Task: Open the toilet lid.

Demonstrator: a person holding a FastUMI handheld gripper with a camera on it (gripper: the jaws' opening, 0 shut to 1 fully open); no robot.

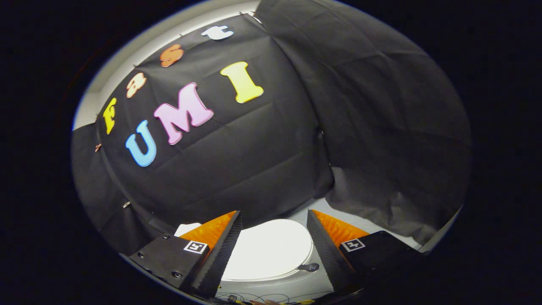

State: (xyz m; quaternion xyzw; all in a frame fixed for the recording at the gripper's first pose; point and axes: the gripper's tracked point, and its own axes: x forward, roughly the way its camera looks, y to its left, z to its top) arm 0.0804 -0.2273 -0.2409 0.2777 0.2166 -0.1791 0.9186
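- The white toilet lid lies closed and flat, seen in the gap between the two fingers and a little beyond their tips.
- A small dark tab sits at the lid's rim, at about four o'clock from its centre.
- The gripper hangs above with its jaws spread wide, holding nothing and touching nothing.
- Pale floor shows past the lid at about one o'clock, black cloth at twelve.

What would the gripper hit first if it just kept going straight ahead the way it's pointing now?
Probably the closed white toilet lid, which lies between and just ahead of the open gripper's fingers. Depth is unclear; aimed higher, it could pass over the lid and meet the black cloth wall behind.
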